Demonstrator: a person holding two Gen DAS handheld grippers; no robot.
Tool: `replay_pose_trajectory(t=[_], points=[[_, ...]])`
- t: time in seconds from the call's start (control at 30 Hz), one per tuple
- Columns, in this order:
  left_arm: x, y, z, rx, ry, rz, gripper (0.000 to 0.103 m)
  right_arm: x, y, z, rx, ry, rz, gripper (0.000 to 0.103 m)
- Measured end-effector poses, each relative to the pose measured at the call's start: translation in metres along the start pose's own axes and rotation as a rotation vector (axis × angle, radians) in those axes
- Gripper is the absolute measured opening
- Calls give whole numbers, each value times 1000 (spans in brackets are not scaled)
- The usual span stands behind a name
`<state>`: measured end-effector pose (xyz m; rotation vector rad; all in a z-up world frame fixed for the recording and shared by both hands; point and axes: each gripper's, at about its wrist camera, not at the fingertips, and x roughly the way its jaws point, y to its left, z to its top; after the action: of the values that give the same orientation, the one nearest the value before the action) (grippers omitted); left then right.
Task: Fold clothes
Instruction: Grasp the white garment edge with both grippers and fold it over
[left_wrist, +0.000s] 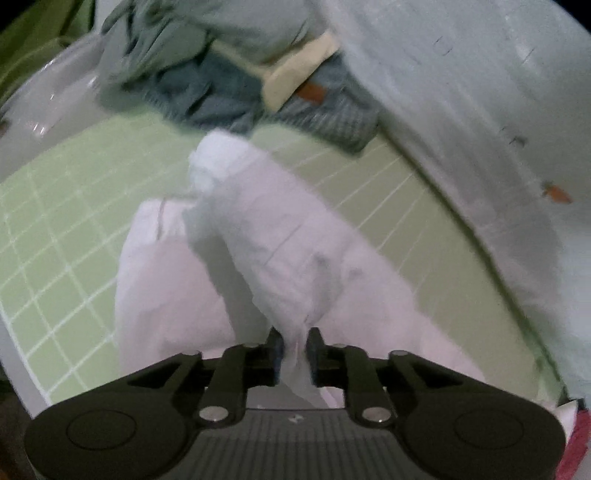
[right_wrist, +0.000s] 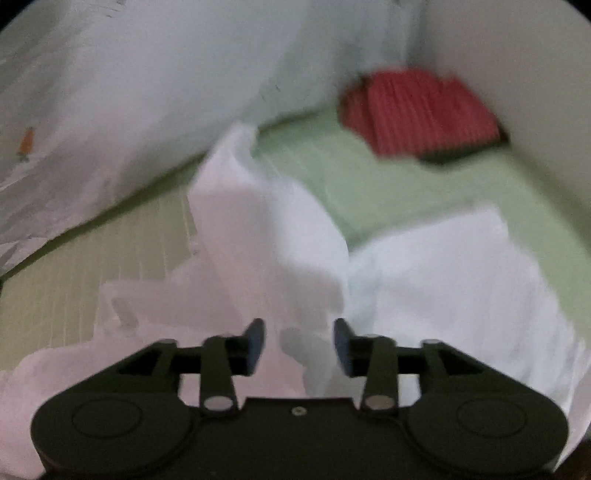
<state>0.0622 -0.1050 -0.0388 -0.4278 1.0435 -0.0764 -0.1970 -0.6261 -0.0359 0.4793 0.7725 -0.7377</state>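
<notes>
A: Start at the left gripper (left_wrist: 295, 347). What has it got?

B: A pinch of the white garment (left_wrist: 258, 251) runs up between its jaws, which stand close on either side of it. I read that as a hold, but a thin one.

A: And the right gripper (right_wrist: 299, 343)?

B: Released. Its jaws stand apart with white cloth (right_wrist: 258, 236) lying between them, neither pad pressing on it.

A: Where is the garment overall?

B: Rumpled on the green gridded mat (left_wrist: 66, 229), one bunched ridge running away from the left gripper.

A: So what could go wrong?

B: With only one side held, any lift would likely drag the cloth into a twisted heap. That thin pinch could also slip out.

A: Anything nearby to snag?

B: A pile of blue-grey clothes (left_wrist: 207, 88) beyond, and a red folded cloth (right_wrist: 421, 114) further off; a wide sweep might disturb them.
</notes>
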Motion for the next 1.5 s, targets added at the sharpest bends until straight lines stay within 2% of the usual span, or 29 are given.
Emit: replay_pose_trajectory(t=[0.1, 0.23, 0.3, 0.37, 0.47, 0.53, 0.57, 0.6, 0.63, 0.67, 0.7, 0.83, 0.9, 1.0, 1.1, 1.23, 1.33, 1.43, 1.5], points=[[-11, -13, 11, 49, -73, 9, 38, -1, 11, 15, -54, -58, 4, 57], [-20, -26, 25, 128, -206, 76, 73, 10, 28, 42, -78, -104, 20, 66], [-16, -27, 36, 123, -223, 103, 75, 22, 37, 55, -87, -120, 23, 72], [-6, -25, 45, 107, -200, 99, 80, 37, 46, 69, -90, -121, 34, 75], [12, -19, 50, 95, -154, 110, 81, 67, 56, 85, -80, -100, 74, 83], [22, -18, 48, 102, -129, 144, 81, 92, 56, 89, -49, -60, 35, 81], [28, -17, 47, 105, -118, 160, 81, 102, 53, 90, -32, -36, 6, 69], [31, -15, 46, 107, -110, 172, 81, 105, 48, 90, -9, -19, 5, 37], [33, -14, 45, 108, -102, 184, 81, 104, 40, 89, 19, -17, 27, 18], [35, -12, 43, 112, -101, 194, 81, 97, 29, 88, 63, -43, 31, 3], [35, -12, 41, 122, -101, 202, 81, 89, 18, 88, 107, -72, 34, 2], [37, -12, 37, 163, -94, 223, 82, 34, -38, 81, 173, -243, -108, 2], [38, -12, 38, 169, -94, 221, 82, 15, -73, 72, 229, -269, -192, 2], [38, -15, 42, 166, -100, 211, 82, 3, -114, 54, 284, -240, -271, 2], [38, -24, 46, 191, -116, 188, 82, 6, -136, 28, 296, -175, -342, 2], [38, -34, 52, 206, -136, 160, 87, 25, -137, 4, 269, -41, -422, 2], [45, -41, 57, 230, -107, 167, 87, 27, -131, 4, 241, -22, -435, 5], [49, -42, 56, 248, -85, 195, 87, 22, -130, 3, 253, -29, -419, 20], [46, -32, 52, 200, -81, 198, 87, 23, -139, 2, 324, -32, -389, 37]])
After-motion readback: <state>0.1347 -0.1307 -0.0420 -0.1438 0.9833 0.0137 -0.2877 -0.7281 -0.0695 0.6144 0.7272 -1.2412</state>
